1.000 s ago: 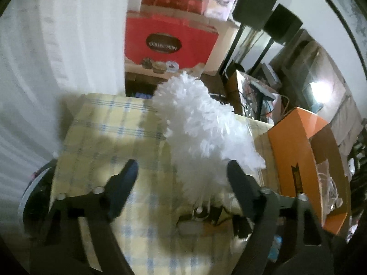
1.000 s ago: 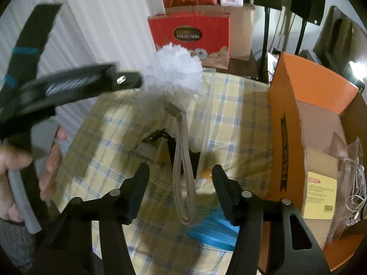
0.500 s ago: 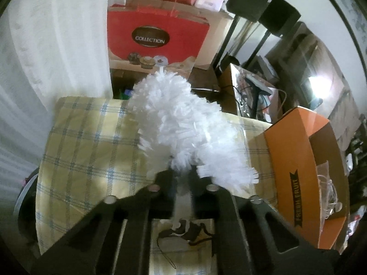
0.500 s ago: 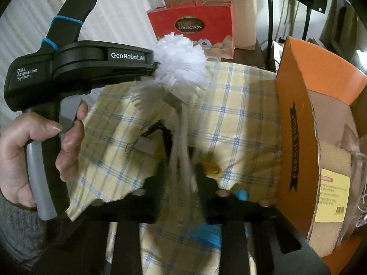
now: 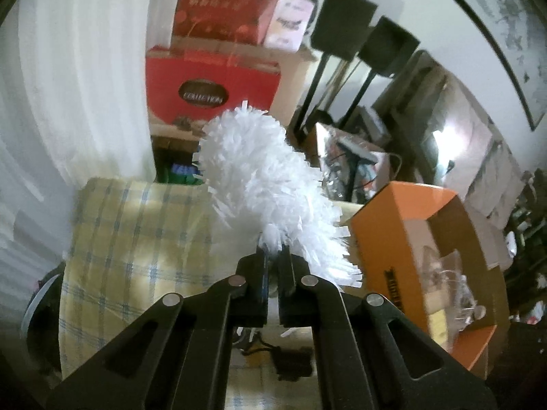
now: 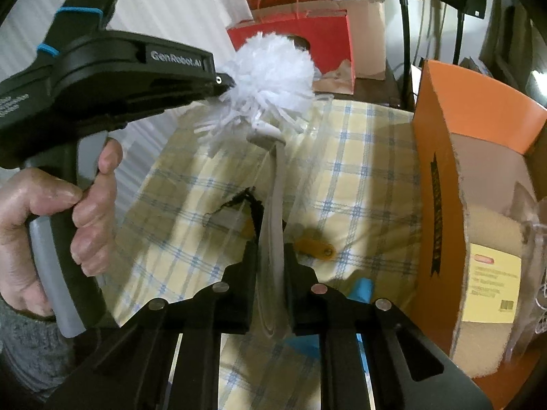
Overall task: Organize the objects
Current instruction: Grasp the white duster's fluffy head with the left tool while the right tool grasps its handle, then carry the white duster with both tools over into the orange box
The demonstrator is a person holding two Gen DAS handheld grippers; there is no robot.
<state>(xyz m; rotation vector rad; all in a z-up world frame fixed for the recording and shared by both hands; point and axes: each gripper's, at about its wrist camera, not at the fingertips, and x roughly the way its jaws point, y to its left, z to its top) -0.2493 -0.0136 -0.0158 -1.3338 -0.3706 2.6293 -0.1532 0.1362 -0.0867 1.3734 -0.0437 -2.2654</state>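
A white fluffy duster (image 5: 266, 184) with a grey handle (image 6: 273, 212) is held above the yellow checked tablecloth (image 5: 136, 239). My left gripper (image 5: 271, 256) is shut on the base of the duster's head; its black body shows in the right wrist view (image 6: 119, 71). My right gripper (image 6: 271, 256) is shut on the grey handle. The duster head also shows in the right wrist view (image 6: 273, 71).
An orange cardboard box (image 6: 454, 171) with packaged items stands open at the table's right. A small black item with a cord (image 6: 246, 201), an orange tag (image 6: 318, 249) and a blue object (image 6: 362, 290) lie on the cloth. Red gift bags (image 5: 212, 85) stand behind.
Both grippers were open around the duster a second ago; both have shut on it. The duster has been lifted off the cloth and now sits higher.
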